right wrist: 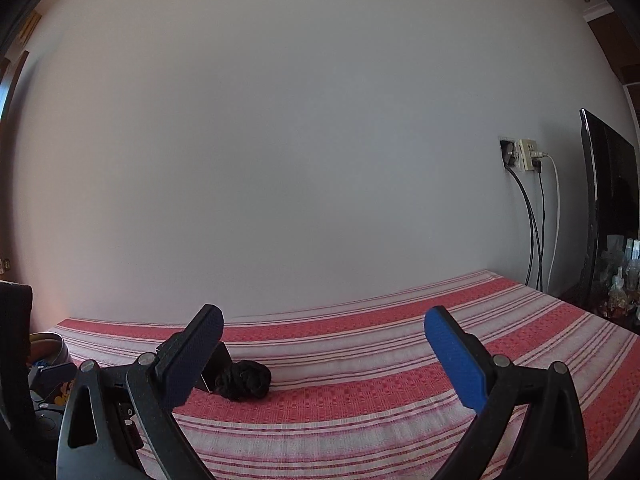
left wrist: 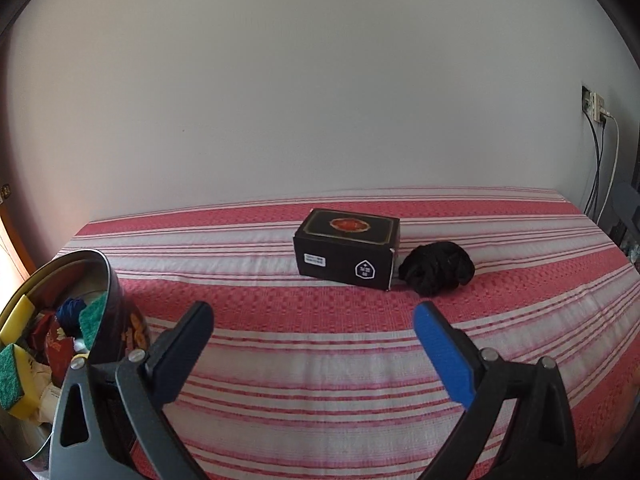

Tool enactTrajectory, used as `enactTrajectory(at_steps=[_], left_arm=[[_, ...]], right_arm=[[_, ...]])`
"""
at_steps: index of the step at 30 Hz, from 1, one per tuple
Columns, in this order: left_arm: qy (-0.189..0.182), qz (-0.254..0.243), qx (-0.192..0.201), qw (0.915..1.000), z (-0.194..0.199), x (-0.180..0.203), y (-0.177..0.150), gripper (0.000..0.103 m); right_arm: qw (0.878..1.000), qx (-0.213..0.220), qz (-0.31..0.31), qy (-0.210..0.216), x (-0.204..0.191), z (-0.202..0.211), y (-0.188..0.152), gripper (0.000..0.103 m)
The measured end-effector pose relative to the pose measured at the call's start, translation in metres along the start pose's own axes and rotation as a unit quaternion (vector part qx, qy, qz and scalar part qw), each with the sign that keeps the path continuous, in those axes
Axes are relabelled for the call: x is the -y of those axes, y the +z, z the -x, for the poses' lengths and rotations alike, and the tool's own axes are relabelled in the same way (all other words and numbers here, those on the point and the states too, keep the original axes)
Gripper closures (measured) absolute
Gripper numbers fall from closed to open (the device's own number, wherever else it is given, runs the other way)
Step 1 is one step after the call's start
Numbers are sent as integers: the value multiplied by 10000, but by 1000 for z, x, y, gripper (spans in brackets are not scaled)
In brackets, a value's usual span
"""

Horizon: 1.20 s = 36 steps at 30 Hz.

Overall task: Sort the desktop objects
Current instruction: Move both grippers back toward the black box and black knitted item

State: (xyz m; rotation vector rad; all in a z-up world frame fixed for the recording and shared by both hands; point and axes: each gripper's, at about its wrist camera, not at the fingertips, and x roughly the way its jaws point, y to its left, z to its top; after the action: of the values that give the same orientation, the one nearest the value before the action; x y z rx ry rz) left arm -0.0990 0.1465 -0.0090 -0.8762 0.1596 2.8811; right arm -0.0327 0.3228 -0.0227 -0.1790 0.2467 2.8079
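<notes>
Tongs spread over the striped tabletop, nothing pinched yet.

Our left tongs point(left wrist: 312, 320) and right tongs point(right wrist: 324, 332) both stand wide apart and empty. Ahead on the red-and-white tablecloth point(left wrist: 320, 380) sit the black box point(left wrist: 347, 249) and, touching its right end, a black bundle of cloth or cord point(left wrist: 437, 268); the round tin point(left wrist: 80, 280) of sorted items is at far left. We should probably take the bundle first, closing low across its middle without nudging the box.

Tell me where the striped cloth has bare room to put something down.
The striped cloth is bare between the open left gripper and the black box, and right of the black bundle. It is crowded at the left, in the full tin.
</notes>
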Motion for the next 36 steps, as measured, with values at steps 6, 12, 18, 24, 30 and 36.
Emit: enactTrajectory(at_steps=[6,12,18,24,30,36], left_arm=[[-135,-324,-258,9991,-25,5,20,2],[-137,-233,-118,9996,-38,-10,20,2],[-371,-139,-586,9975,-48,-17,14,2],[-424,22,-764,9962,-53,-23,12,2],[-431,99,-985,9942,-65,-29,14,2],[-402,157,-1141,9925,-70,-30,15,2]], right_arm=[[9998,-160,-111,12,5,-5,-1,1],[9978,-631,-56,210,2,-23,-5,1],[9879,-1384,147,677,-18,-67,-11,1],[9646,-2297,877,952,-62,-124,-26,1],[9490,-2946,874,705,-73,-157,-40,1],[9264,-3521,787,1075,-82,-180,-54,17]])
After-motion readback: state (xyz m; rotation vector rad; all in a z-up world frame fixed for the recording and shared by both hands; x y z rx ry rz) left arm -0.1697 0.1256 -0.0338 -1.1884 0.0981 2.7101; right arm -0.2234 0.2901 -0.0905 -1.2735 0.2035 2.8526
